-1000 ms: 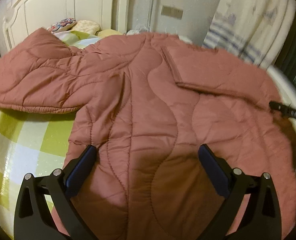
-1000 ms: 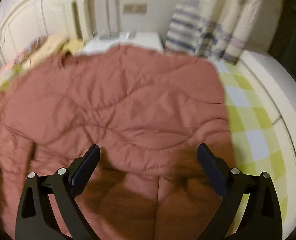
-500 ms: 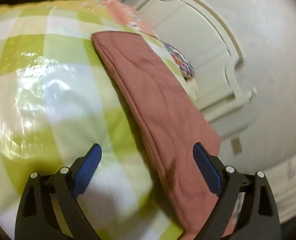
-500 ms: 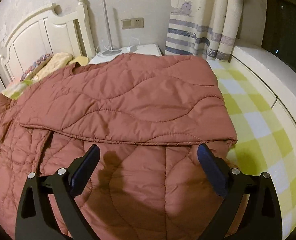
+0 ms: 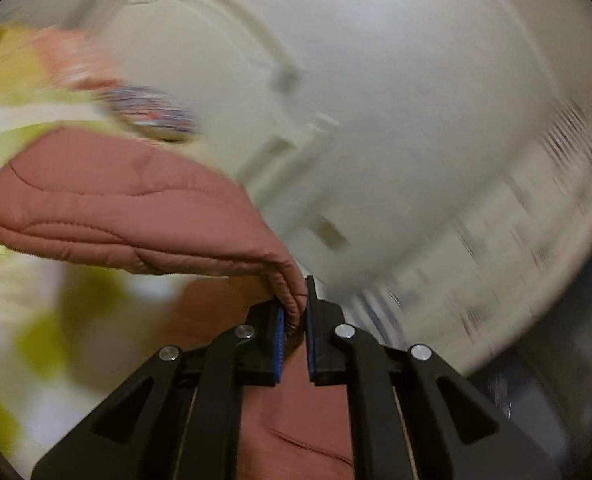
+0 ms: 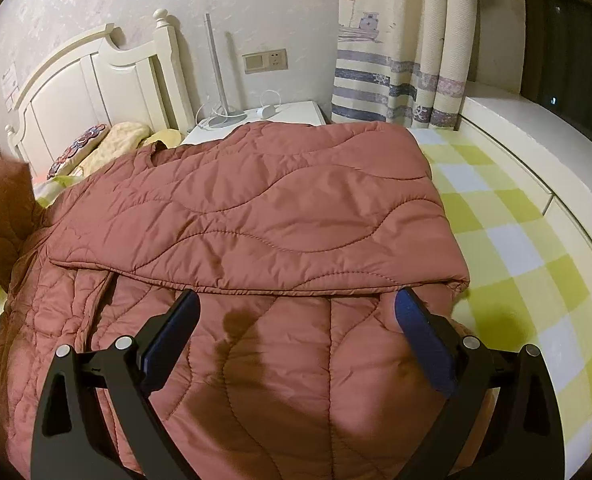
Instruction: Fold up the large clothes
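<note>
Quilted jacket (image 5: 107, 204) sleeve now pinched by left gripper (image 5: 294, 322), previously spread.

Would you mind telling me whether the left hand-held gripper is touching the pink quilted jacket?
Touching. The left wrist view shows the left hand-held gripper shut on a fold of the pink quilted jacket, fabric pinched between both blue pads.

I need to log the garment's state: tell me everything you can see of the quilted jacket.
The quilted jacket is dusty pink, puffy, stitched in wavy lines. It lies spread on the green-and-white checked bedspread, its right side already folded over the body. The left tool is shut on its other sleeve, lifted off the bed. The right tool hovers open above the jacket's near part.
</note>
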`<state>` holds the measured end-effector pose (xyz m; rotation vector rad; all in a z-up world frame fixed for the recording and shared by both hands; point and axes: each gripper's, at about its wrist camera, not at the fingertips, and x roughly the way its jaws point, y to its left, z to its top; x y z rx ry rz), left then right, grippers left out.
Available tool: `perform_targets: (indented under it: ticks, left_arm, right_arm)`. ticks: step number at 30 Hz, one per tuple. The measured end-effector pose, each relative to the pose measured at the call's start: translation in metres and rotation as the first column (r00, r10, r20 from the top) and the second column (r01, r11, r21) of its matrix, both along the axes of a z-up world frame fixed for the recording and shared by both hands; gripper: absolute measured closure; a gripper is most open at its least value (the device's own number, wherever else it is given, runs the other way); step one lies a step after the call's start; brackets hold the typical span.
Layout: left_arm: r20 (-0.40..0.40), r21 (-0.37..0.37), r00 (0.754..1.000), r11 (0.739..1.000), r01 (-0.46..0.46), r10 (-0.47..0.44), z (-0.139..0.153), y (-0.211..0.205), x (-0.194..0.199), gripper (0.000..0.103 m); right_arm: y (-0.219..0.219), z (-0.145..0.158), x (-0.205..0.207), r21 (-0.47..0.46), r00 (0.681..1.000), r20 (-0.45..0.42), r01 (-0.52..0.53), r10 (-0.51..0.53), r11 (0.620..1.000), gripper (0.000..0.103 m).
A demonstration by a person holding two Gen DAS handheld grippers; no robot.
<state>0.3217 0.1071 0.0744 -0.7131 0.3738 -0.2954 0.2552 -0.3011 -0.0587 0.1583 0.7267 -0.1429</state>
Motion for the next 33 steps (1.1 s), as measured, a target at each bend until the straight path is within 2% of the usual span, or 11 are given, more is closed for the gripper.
perform_targets:
  ticks: [2, 3, 6, 10, 13, 16, 18, 21, 25, 27, 33]
  left_arm:
    - [0.032, 0.054, 0.988, 0.987, 0.149, -0.151, 0.003, -0.068, -0.001, 0.091]
    - [0.038, 0.089, 0.973, 0.97, 0.225, -0.229, 0.001, -0.102, 0.0, 0.081]
    - [-0.025, 0.195, 0.921, 0.901, 0.387, -0.39, -0.019, -0.179, -0.002, 0.011]
    - [-0.1, 0.341, 0.907, 0.842, 0.418, -0.41, -0.056, -0.22, -0.013, 0.008]
    - [-0.146, 0.406, 0.923, 0.829, 0.384, -0.356, -0.077, -0.209, -0.021, 0.008]
    - [-0.151, 0.41, 0.948, 0.855, 0.318, -0.28, -0.079, -0.164, -0.02, 0.008]
    - [-0.15, 0.395, 0.973, 0.892, 0.221, -0.175, -0.088, -0.115, -0.023, 0.008]
    - [-0.148, 0.364, 0.989, 0.929, 0.072, -0.019, -0.103, -0.068, -0.034, 0.008]
    - [-0.213, 0.378, 0.973, 0.926, -0.007, 0.094, -0.13, -0.031, -0.041, 0.009]
    - [-0.296, 0.317, 0.951, 0.948, 0.012, 0.087, -0.144, -0.018, -0.035, 0.01]
    - [-0.282, 0.324, 0.955, 0.946, 0.006, 0.09, -0.147, -0.013, -0.039, 0.008]
  right_arm:
    - [0.0, 0.001, -0.002, 0.002, 1.0, 0.01, -0.004, 0.004, 1.0, 0.008]
    - [-0.001, 0.001, -0.002, 0.006, 1.0, 0.013, -0.005, 0.005, 1.0, 0.008]
    - [-0.003, -0.001, -0.002, 0.022, 1.0, 0.004, 0.0, 0.0, 1.0, 0.008]
    - [-0.006, -0.002, -0.002, 0.04, 1.0, 0.002, -0.005, 0.005, 0.999, 0.008]
    - [-0.005, -0.002, -0.001, 0.045, 1.0, 0.0, -0.012, 0.012, 0.999, 0.008]
    - [-0.005, -0.002, -0.002, 0.049, 1.0, 0.003, -0.014, 0.014, 0.999, 0.008]
    - [-0.006, -0.001, -0.002, 0.056, 1.0, 0.007, -0.014, 0.013, 0.998, 0.008]
    - [-0.007, -0.002, -0.002, 0.061, 1.0, 0.008, -0.014, 0.013, 0.998, 0.008]
    - [-0.006, -0.003, -0.001, 0.056, 1.0, 0.003, -0.017, 0.017, 0.998, 0.008]
    - [-0.005, -0.004, -0.001, 0.052, 1.0, -0.006, -0.02, 0.021, 0.998, 0.008]
    - [-0.004, 0.011, -0.019, 0.111, 0.989, 0.119, -0.102, 0.089, 0.989, 0.008]
